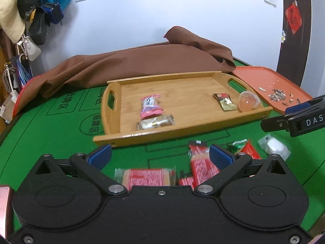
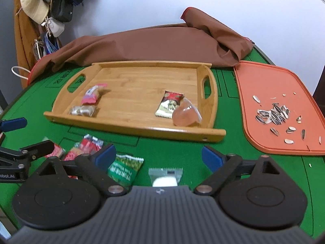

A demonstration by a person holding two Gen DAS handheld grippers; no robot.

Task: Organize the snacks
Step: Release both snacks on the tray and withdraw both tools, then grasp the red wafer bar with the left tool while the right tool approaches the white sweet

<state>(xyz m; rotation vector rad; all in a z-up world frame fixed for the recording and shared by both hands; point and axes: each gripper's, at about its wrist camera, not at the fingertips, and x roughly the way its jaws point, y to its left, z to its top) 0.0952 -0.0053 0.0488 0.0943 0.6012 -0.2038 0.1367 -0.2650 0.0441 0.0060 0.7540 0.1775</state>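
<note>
The wooden tray [image 1: 182, 130] lies ahead of both grippers on the green table [image 1: 50, 138], holding four snacks. The left gripper [image 1: 160, 155] stands wide open and empty, red wafer packets [image 1: 146, 175] on the felt below and between its fingers. The right gripper [image 2: 158, 155] is likewise spread and empty, with a green packet [image 2: 124, 167] by its left finger and a white candy [image 2: 165, 178] beneath its middle.

Home room — mahjong table [image 1: 50, 138] (green felt), hats and bags [image 1: 30, 16] hung on wall.
</note>
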